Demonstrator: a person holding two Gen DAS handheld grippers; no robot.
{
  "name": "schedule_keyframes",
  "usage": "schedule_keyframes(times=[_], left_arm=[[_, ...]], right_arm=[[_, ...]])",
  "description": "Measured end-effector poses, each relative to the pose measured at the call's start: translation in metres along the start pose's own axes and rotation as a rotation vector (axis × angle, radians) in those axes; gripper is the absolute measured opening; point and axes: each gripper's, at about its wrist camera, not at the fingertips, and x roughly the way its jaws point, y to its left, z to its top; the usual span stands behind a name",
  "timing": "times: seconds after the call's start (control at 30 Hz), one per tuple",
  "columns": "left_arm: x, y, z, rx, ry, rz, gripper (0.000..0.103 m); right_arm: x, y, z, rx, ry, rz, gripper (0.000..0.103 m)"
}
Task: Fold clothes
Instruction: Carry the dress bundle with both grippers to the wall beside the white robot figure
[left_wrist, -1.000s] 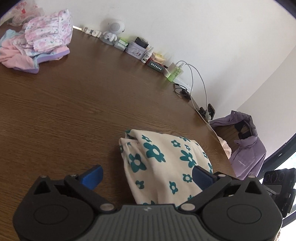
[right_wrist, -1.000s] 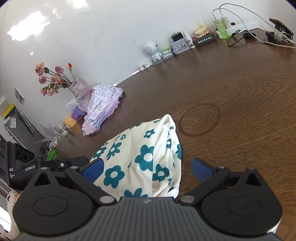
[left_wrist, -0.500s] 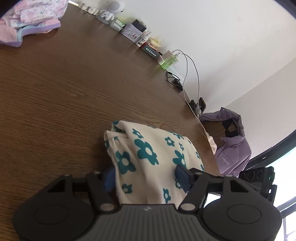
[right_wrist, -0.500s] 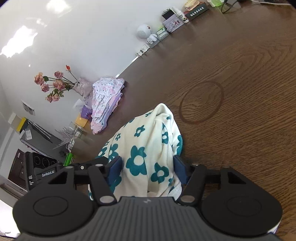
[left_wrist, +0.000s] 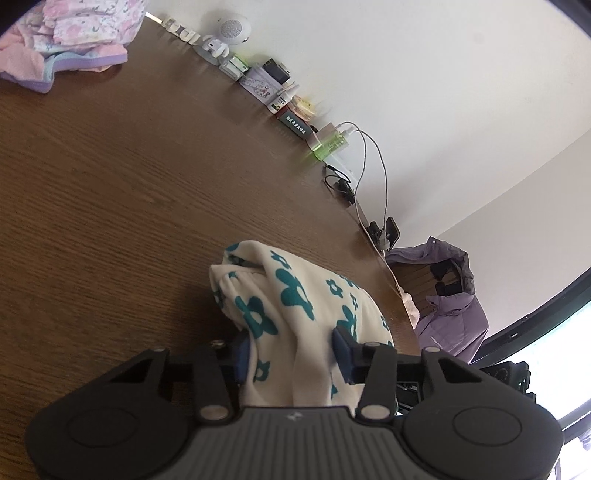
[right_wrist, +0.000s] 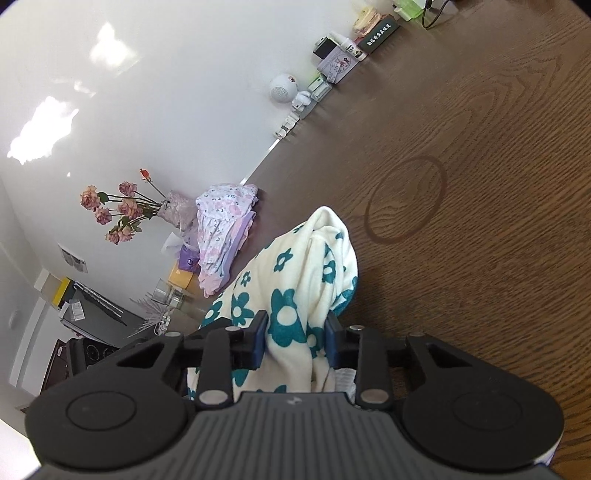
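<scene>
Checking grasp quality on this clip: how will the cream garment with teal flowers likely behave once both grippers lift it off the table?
The garment is bunched in soft folds, so it will probably sag and drape between the left gripper and right gripper, whose jaws have just been closing on it. It looks thick and fleecy, so likely light and unlikely to slip.

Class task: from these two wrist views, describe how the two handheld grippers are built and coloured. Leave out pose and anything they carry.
Both look alike. The left gripper and right gripper each have a matte black body with a ribbed grey centre panel bearing a small pale logo, two round black discs at the sides, black linkage arms with silver pivot pins, and blue pads on the fingers. No cables, hands or sleeves show.
</scene>
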Motion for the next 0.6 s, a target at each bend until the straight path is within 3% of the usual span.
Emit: schedule_keyframes(times=[0.3, 0.43, 0.6], left_arm=[[-0.035, -0.032, 0.022, 0.121, -0.107, -0.012, 0.043], [-0.048, -0.055, 0.053, 0.182, -0.172, -0.017, 0.043], [-0.043, -0.081, 0.110, 0.233, -0.233, -0.015, 0.043]], right_arm=[[-0.004, 0.042, 0.016, -0.098, -0.069, 0.035, 0.030], [-0.002, 0.071, 0.039, -0.174, -0.106, 0.056, 0.030], [0.013, 0.098, 0.092, -0.231, -0.153, 0.076, 0.030]])
